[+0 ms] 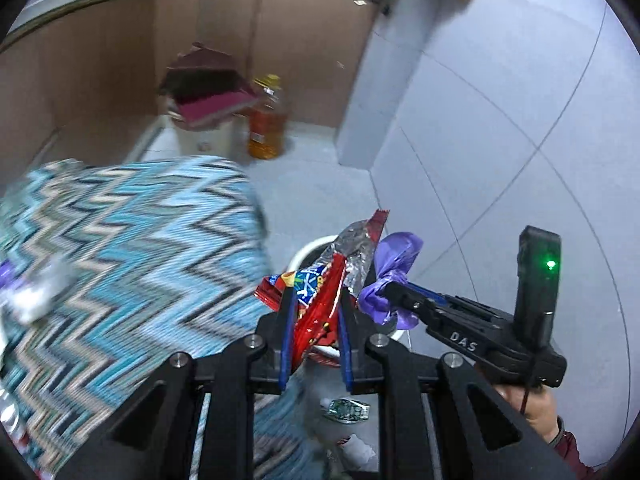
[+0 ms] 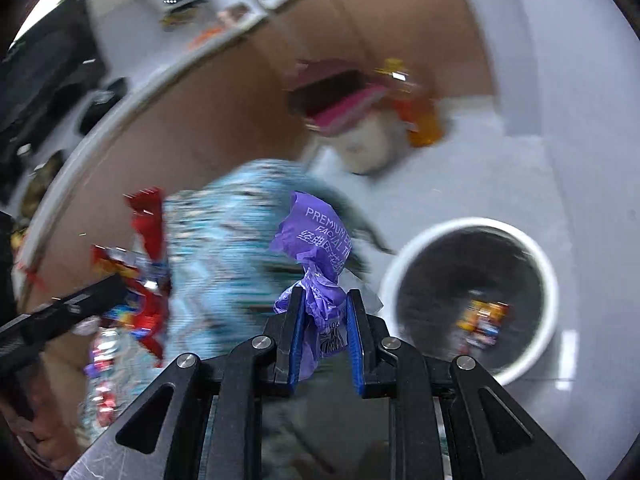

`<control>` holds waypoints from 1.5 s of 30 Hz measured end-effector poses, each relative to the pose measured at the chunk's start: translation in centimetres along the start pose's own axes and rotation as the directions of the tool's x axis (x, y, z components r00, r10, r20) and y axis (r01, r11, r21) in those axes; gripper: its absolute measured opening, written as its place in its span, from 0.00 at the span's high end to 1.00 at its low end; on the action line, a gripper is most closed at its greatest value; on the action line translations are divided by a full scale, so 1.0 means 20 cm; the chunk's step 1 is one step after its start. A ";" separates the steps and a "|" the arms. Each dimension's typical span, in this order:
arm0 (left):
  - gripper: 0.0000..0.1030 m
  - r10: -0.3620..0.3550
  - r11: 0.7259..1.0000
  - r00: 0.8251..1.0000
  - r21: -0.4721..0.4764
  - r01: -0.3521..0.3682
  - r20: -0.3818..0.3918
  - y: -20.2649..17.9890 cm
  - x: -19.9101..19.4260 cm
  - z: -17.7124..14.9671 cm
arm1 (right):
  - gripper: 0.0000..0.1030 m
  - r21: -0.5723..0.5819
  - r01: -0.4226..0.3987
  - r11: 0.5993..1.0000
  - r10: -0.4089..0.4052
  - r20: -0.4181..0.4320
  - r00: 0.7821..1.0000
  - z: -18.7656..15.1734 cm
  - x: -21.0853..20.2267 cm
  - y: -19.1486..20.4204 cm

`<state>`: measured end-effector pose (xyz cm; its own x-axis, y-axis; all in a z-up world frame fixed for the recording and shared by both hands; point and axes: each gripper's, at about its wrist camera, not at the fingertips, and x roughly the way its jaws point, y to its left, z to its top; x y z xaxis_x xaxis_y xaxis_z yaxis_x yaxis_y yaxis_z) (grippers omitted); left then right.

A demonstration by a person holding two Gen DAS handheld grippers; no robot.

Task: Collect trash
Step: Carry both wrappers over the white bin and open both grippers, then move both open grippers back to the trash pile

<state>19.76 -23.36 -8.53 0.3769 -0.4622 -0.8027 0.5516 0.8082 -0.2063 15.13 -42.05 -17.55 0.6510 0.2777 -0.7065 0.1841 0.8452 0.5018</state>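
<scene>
My left gripper [image 1: 316, 312] is shut on a red snack wrapper [image 1: 320, 292] with a silver inside. Just to its right, my right gripper [image 1: 386, 290] is shut on a crumpled purple tissue-pack wrapper [image 1: 394, 264]. In the right wrist view the purple wrapper [image 2: 316, 240] stands up between the blue pads of the right gripper [image 2: 322, 304]. A white round bin [image 2: 460, 224] with a dark inside sits on the floor to the right, and a snack wrapper [image 2: 484, 320] lies in it. The left gripper [image 2: 116, 284] with the red wrapper [image 2: 148, 236] is at the left. The bin's rim [image 1: 308, 248] shows behind the red wrapper.
A blue zigzag cloth [image 1: 140, 260] covers a surface at the left, with shiny wrappers [image 2: 108, 360] near it. A second white bin [image 1: 204, 136] stuffed with maroon things stands by the brown counter front, beside an oil bottle [image 1: 266, 120]. Small scraps [image 1: 346, 410] lie on the grey floor.
</scene>
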 end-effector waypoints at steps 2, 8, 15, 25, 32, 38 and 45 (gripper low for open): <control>0.83 -0.006 1.000 1.000 0.021 0.007 -0.026 -0.06 0.13 0.04 | 0.81 0.023 0.027 0.999 -0.027 -0.014 1.000 0.01 0.04 -0.11; 0.80 0.021 0.998 0.994 0.068 -0.013 -0.106 -0.18 0.49 0.11 | 0.75 0.053 0.098 0.994 -0.096 -0.046 0.994 0.03 0.12 -0.32; 0.61 0.018 0.998 0.992 0.061 -0.011 -0.126 -0.22 0.66 0.16 | 0.54 0.053 0.192 0.980 -0.189 -0.054 0.981 0.06 0.19 -0.43; 0.54 -0.026 0.999 0.998 0.018 0.027 -0.050 -0.18 0.49 0.19 | 0.54 0.024 0.218 0.976 -0.218 -0.015 0.976 0.08 0.05 -0.32; 0.54 0.011 1.000 0.995 -0.016 -0.009 0.103 -0.04 0.03 0.10 | 0.54 -0.070 0.166 0.984 -0.163 0.048 0.985 0.09 -0.15 -0.01; 0.54 0.081 0.996 0.980 -0.058 -0.072 0.184 0.16 -0.39 -0.04 | 0.54 -0.167 0.095 0.981 -0.083 0.076 0.994 0.06 -0.26 0.35; 0.54 0.169 0.978 0.956 -0.162 -0.133 0.240 0.51 -0.80 -0.31 | 0.54 -0.283 0.007 0.959 0.012 0.067 0.998 -0.03 -0.33 0.79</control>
<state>14.76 -5.41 -1.25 0.6320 -0.3923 -0.6683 0.3689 0.9107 -0.1857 13.31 -30.27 -5.14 0.7013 0.2566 -0.6651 -0.0267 0.9418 0.3352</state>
